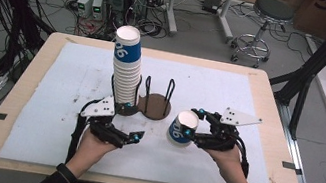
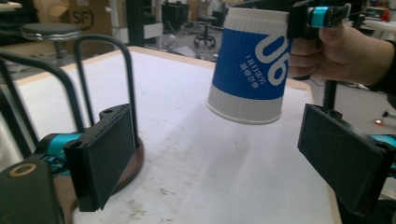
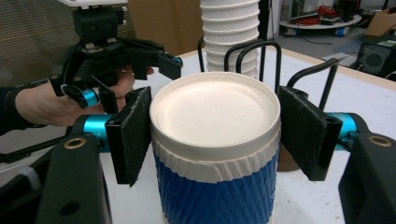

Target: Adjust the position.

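right claw [image 1: 199, 127]: clamped on the cup [image 1: 182, 128], cup tipped sideways, held above the surface [image 1: 252, 94]
left claw [image 1: 126, 136]: jaws apart, holding nothing, near the rack [image 1: 155, 101]
cup stack [image 1: 126, 67]: upright in the rack

A wooden table [image 1: 271, 98] carries a white mat [image 1: 73, 101]. On the mat, a tall stack of blue-and-white paper cups [image 1: 126, 67] stands in one side of a black wire cup holder [image 1: 155, 101] on brown round bases; the other side is bare. The right gripper [image 1: 195, 125] clamps a single blue-and-white cup [image 1: 182, 128], tilted, off the mat. The left gripper [image 1: 135, 136] hovers near the stack's foot, jaws apart with nothing between them.
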The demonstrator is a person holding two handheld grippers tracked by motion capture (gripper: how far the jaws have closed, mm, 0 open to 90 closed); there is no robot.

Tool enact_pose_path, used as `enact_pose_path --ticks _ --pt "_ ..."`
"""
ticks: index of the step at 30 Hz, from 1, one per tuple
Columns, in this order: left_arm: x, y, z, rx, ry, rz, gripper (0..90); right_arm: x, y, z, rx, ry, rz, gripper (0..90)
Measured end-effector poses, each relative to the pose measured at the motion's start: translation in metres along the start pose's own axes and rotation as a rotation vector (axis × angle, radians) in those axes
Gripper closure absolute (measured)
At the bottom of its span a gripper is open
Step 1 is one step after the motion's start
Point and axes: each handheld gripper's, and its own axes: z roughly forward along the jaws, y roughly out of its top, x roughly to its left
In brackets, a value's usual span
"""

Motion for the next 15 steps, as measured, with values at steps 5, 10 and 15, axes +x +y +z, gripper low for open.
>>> enact_pose_path --ticks 5,10,15 --pt "-0.006 0.000 0.013 0.016 -0.076 -0.010 11.1 0.003 0.000 0.002 -0.004 0.033 -0.001 30.8" --pt "-0.013 0.000 0.026 0.035 -0.128 -0.011 11.1 0.005 0.000 0.004 0.000 0.063 -0.003 30.8" --pt "-0.018 -0.002 0.035 0.052 -0.148 -0.012 11.1 0.009 0.000 0.008 0.007 0.097 -0.006 30.8"
